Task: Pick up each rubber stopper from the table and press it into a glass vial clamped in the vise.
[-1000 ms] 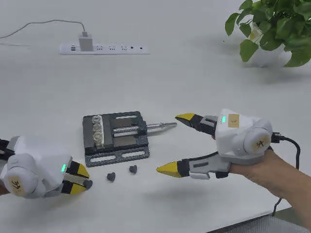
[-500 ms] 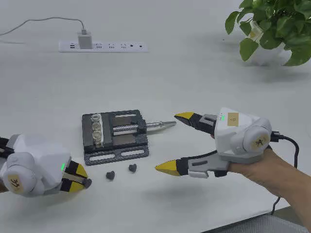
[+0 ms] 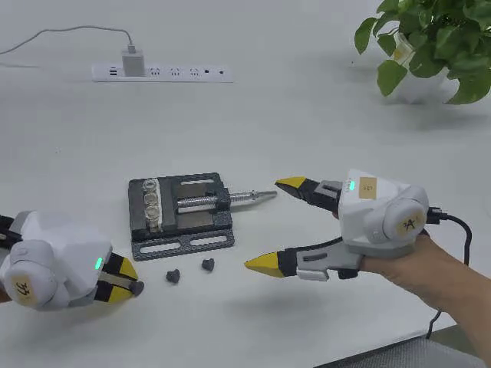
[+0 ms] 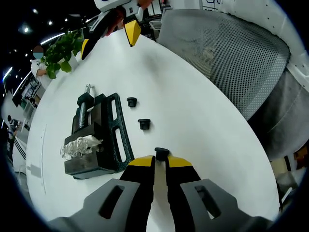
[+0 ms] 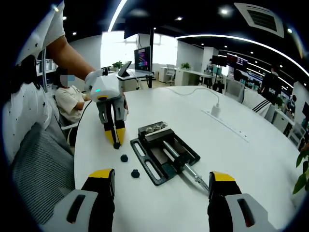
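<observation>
Compared with one second ago, almost nothing is different. My left claw (image 3: 129,280) has stayed at the near left part of the white surface (image 3: 307,115), with the same small dark rubber stopper (image 3: 138,288) at its yellow tips. My right claw (image 3: 276,225) has stayed on the right of the vise (image 3: 196,224), spread wide as before, with nothing between its tips. The whole picture has slid a little, but this comes from my head and not from the things.

In the left gripper view, the left claw (image 4: 161,162) is narrow, and the rubber stopper (image 4: 161,153) is pinched at the very end of the two tips, just above the surface. The right gripper view shows the same: the left claw (image 5: 116,137) points down and the rubber stopper (image 5: 116,145) sits at its tips.

The vise (image 4: 96,130) stands in the middle of the surface, with its screw handle pointing to my right. Between its jaws it clamps three glass vials (image 3: 153,205) in a row, upright, with their clear mouths facing up. In the left gripper view, the glass vials (image 4: 79,145) are at the near end of the vise.

Two loose stoppers (image 3: 173,276) (image 3: 208,264) lie on the surface just in front of the vise base, near each other but apart. They are between the vise and my left claw.

At the far edge lie a power strip (image 3: 163,73) with a charger (image 3: 133,60) plugged in, and a potted plant (image 3: 437,38) stands at the far right.
</observation>
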A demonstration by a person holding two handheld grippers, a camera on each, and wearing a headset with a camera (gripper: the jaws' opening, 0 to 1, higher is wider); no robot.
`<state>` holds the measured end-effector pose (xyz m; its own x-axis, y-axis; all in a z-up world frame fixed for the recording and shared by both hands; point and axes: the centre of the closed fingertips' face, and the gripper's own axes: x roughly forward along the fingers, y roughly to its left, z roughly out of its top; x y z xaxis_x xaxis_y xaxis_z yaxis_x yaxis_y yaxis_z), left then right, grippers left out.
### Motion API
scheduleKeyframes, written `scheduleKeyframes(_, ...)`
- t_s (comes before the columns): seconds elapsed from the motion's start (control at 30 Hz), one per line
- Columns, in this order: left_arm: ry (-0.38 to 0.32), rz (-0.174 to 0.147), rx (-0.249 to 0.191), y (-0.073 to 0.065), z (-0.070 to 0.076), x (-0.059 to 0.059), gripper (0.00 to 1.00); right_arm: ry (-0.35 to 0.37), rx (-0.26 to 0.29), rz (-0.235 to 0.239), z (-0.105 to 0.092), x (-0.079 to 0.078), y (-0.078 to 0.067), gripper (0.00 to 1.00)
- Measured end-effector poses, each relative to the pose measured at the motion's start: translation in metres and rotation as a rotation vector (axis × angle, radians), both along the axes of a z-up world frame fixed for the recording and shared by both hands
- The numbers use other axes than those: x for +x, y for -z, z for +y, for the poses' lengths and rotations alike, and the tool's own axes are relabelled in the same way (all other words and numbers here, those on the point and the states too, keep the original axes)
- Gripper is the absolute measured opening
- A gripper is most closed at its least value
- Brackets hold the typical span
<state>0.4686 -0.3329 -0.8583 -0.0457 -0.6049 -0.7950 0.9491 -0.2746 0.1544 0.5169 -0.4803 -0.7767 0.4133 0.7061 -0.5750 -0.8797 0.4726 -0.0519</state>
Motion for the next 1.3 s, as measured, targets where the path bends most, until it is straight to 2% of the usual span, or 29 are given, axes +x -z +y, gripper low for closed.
scheduleKeyframes(0.43, 0.009, -0.005, 0.003, 0.001, -0.001, 0.0, 0.04, 0.001, 0.002, 0.006, 0.001, 0.0, 0.001, 0.78)
scheduleKeyframes(0.6, -0.052, 0.027, -0.015, 0.002, -0.001, 0.001, 0.04, 0.0, 0.005, 0.006, 0.002, 0.0, 0.001, 0.78)
scheduleKeyframes(0.67, -0.103, 0.067, -0.049, 0.001, -0.003, 0.0, 0.04, -0.001, 0.005, 0.007, 0.003, -0.001, 0.001, 0.78)
scheduleKeyframes(0.8, -0.205, 0.113, -0.104, -0.005, -0.006, 0.003, 0.04, -0.003, 0.008, 0.01, 0.004, -0.002, 0.001, 0.78)
scheduleKeyframes(1.0, -0.357, 0.188, -0.206, -0.022, -0.012, 0.003, 0.04, -0.015, 0.013, 0.01, 0.009, -0.001, -0.002, 0.77)
scheduleKeyframes(1.23, -0.507, 0.252, -0.367, -0.053, -0.024, 0.004, 0.04, -0.046, 0.038, -0.005, 0.021, 0.002, -0.018, 0.76)
scheduleKeyframes(1.3, -0.534, 0.257, -0.396, -0.06, -0.026, 0.004, 0.04, -0.055, 0.047, -0.012, 0.025, 0.003, -0.024, 0.75)
